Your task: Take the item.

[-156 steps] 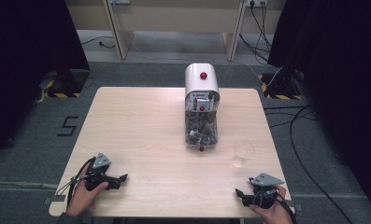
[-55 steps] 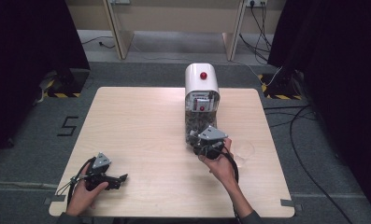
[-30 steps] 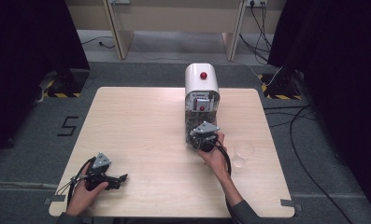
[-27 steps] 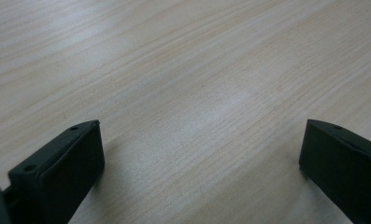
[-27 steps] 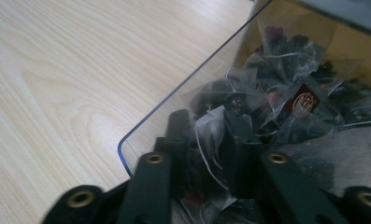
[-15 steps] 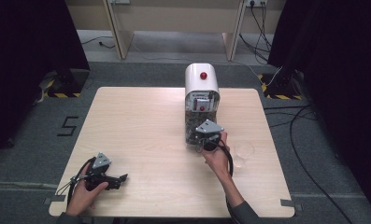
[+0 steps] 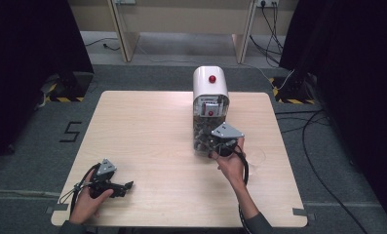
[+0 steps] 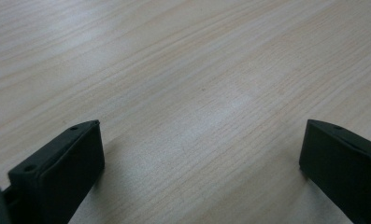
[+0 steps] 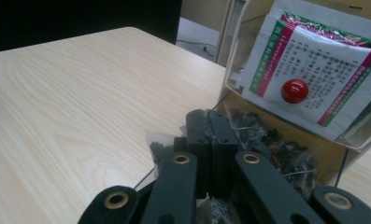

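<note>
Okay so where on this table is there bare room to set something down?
The whole left half of the table is bare, between the dispenser and the left gripper. The far right corner is free too. It is crowded at the dispenser's front, where the right gripper and small packets sit.

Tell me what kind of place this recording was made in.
Probably a lab or studio set up for recording: a lone wooden table on grey carpet, black curtains at both sides, hazard-striped stand bases and loose cables on the floor.
</note>
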`<state>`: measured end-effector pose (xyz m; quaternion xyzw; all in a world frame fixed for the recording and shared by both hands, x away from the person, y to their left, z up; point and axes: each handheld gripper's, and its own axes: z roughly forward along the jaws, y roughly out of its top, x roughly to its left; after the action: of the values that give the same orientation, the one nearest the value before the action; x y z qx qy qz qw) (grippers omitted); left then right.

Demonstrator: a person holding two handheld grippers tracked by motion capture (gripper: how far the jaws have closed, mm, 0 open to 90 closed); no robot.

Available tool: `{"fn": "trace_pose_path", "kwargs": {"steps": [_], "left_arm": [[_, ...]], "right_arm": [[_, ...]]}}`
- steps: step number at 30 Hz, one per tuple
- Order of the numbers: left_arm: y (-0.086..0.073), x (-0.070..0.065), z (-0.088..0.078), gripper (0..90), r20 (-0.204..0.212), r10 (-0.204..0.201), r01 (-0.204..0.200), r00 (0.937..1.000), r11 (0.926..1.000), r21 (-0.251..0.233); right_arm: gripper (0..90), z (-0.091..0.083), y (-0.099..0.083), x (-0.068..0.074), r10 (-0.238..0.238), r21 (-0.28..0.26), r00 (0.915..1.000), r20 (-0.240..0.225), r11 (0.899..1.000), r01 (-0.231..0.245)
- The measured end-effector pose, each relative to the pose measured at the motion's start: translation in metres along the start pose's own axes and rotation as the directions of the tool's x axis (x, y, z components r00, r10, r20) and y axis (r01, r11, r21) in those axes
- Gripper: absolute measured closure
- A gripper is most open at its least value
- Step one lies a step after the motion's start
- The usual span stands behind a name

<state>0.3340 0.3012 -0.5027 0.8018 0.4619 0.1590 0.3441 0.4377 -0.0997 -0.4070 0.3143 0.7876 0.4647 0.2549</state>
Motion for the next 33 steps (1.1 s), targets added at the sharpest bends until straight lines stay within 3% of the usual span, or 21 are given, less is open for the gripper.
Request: {"fn": "trace_pose_path", "kwargs": {"steps": [7, 12, 17, 21, 24, 29, 33], "left_arm": [[0.0, 0.0, 0.0, 0.0, 0.0, 0.0, 0.0, 1.0, 1.0, 0.0], [0.0, 0.0, 0.0, 0.0, 0.0, 0.0, 0.0, 1.0, 1.0, 0.0], [0.0, 0.0, 0.0, 0.0, 0.0, 0.0, 0.0, 1.0, 1.0, 0.0], [0.0, 0.0, 0.0, 0.0, 0.0, 0.0, 0.0, 1.0, 1.0, 0.0], [0.0, 0.0, 0.0, 0.0, 0.0, 0.0, 0.0, 1.0, 1.0, 0.0], [0.0, 0.0, 0.0, 0.0, 0.0, 0.0, 0.0, 1.0, 1.0, 0.0], [0.0, 0.0, 0.0, 0.0, 0.0, 0.0, 0.0, 1.0, 1.0, 0.0]], "right_arm": [[89.6, 0.004, -0.005, -0.004, 0.0, 0.003, 0.9994, 0.035, 1.0, 0.0], [89.9, -0.006, 0.007, -0.003, -0.019, -0.055, 0.9979, 0.063, 0.998, 0.022], [89.7, -0.01, 0.011, -0.007, -0.018, -0.077, 0.9967, 0.079, 0.997, 0.024], [87.5, -0.002, 0.003, -0.01, -0.012, -0.024, 0.9968, 0.079, 1.0, 0.014], [82.1, 0.012, -0.007, -0.008, -0.015, 0.064, 0.9982, 0.058, 0.998, 0.011], [77.7, 0.017, -0.01, -0.004, -0.006, 0.094, 0.999, 0.045, 0.996, 0.002], [73.8, 0.013, -0.006, -0.002, -0.04, 0.115, 0.9961, 0.079, 0.993, 0.03]]}}
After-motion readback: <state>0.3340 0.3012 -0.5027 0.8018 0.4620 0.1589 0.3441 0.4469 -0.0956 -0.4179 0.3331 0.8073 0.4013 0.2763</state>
